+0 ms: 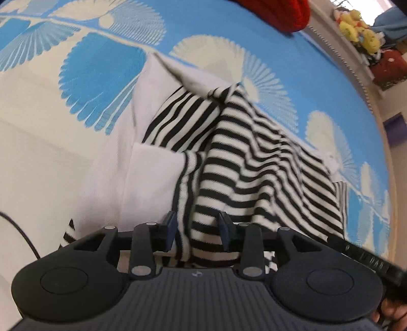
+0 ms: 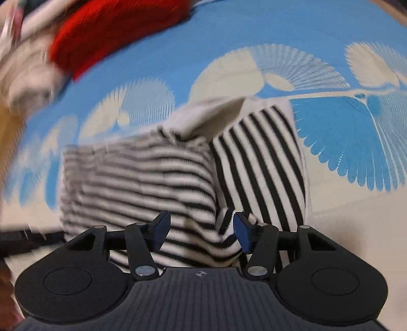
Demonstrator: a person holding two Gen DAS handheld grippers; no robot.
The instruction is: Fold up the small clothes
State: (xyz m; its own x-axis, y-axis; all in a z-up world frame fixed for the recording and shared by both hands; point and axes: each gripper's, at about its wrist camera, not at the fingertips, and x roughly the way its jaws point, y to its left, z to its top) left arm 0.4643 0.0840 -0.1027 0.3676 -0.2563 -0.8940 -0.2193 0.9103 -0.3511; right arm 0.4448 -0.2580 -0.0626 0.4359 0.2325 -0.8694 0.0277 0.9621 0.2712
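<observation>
A black-and-white striped garment point(image 1: 254, 163) with white panels lies bunched on a blue-and-cream patterned bedspread point(image 1: 101, 84). My left gripper point(image 1: 198, 229) has its jaws partly apart with a fold of the striped cloth between the pads point(image 1: 171, 224). In the right wrist view the same garment point(image 2: 157, 178) is blurred by motion. My right gripper point(image 2: 201, 230) has its jaws apart, with striped cloth bunched between the pads point(image 2: 241, 229).
A red knitted item point(image 1: 279, 12) lies at the far edge of the bedspread; it also shows in the right wrist view point(image 2: 106, 33). Yellow plush toys point(image 1: 356, 28) sit on a shelf at the right. A black cable point(image 1: 23, 234) runs at the left.
</observation>
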